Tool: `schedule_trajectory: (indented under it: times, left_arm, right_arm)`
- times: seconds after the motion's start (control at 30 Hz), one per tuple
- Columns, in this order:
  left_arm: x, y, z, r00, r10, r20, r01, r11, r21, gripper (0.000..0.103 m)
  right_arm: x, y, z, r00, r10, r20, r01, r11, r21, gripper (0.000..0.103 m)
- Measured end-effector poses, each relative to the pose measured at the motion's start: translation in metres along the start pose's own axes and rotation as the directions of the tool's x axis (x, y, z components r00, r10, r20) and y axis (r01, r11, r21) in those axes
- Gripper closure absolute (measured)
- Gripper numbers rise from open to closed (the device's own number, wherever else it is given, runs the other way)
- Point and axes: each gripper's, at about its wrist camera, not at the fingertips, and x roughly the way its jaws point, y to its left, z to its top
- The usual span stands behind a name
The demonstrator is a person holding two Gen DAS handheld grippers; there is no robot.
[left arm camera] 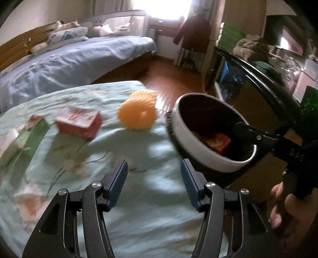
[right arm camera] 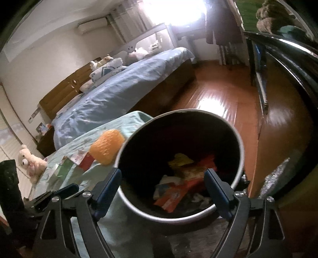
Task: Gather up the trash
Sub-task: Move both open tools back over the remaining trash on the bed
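1. Left gripper (left arm camera: 154,179): jaws stand apart at a moderate width, nothing between the blue pads; it hangs over the mint floral bedspread (left arm camera: 139,198) near that cover's near edge.
2. Right gripper (right arm camera: 163,190): jaws spread wide, empty, poised above the near rim of the trash bin (right arm camera: 241,150). In the left wrist view this gripper reaches in from the right, with the person's hand (left arm camera: 292,208) on its grip.
3. Trash bin: round, pale outside, dark inside, standing just off the right edge of the bedspread. It already holds crumpled wrappers (right arm camera: 178,190) in orange, yellow and white.
4. Still on the bedspread, middle ground: an orange foam net sleeve (left arm camera: 137,114) close to the right edge, nearest the bin; left of it a red carton (left arm camera: 79,124); further left a green carton (left arm camera: 29,137), with a white box (left arm camera: 8,146) against it near the left edge. All blurred; print unreadable.
5. A plush toy (right arm camera: 29,160) sits off the bedspread's left side in the right wrist view.
6. Far: a bed with blue bedding (left arm camera: 75,59), wooden floor (right arm camera: 218,103), bright window (left arm camera: 163,8).
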Motion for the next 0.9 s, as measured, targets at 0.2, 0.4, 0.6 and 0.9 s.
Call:
schedule_trajectory:
  times: [0.2,0.4,0.6,0.9]
  left_arm:
    - [-0.012,0.032,-0.015,0.999,0.053,0.001,-0.053,0.997,-0.059,0.043]
    - [-0.024,0.062,-0.028,0.995,0.101,0.001,-0.1,0.989,-0.11,0.042]
    - [-0.032,0.087,-0.036,0.991,0.136,-0.006,-0.135,0.977,-0.167,0.041]
    - [-0.033,0.109,-0.041,0.987,0.162,-0.017,-0.162,0.967,-0.196,0.041]
  right_arm:
    - [0.004,0.025,-0.009,0.999,0.044,-0.019,-0.045,0.998,-0.037,0.016]
    - [0.011,0.051,-0.018,0.995,0.084,-0.044,-0.087,0.993,-0.078,0.016]
    - [0.017,0.078,-0.025,0.99,0.121,-0.069,-0.129,0.983,-0.128,0.016]
    - [0.029,0.097,-0.027,0.989,0.125,-0.082,-0.138,0.974,-0.177,0.016]
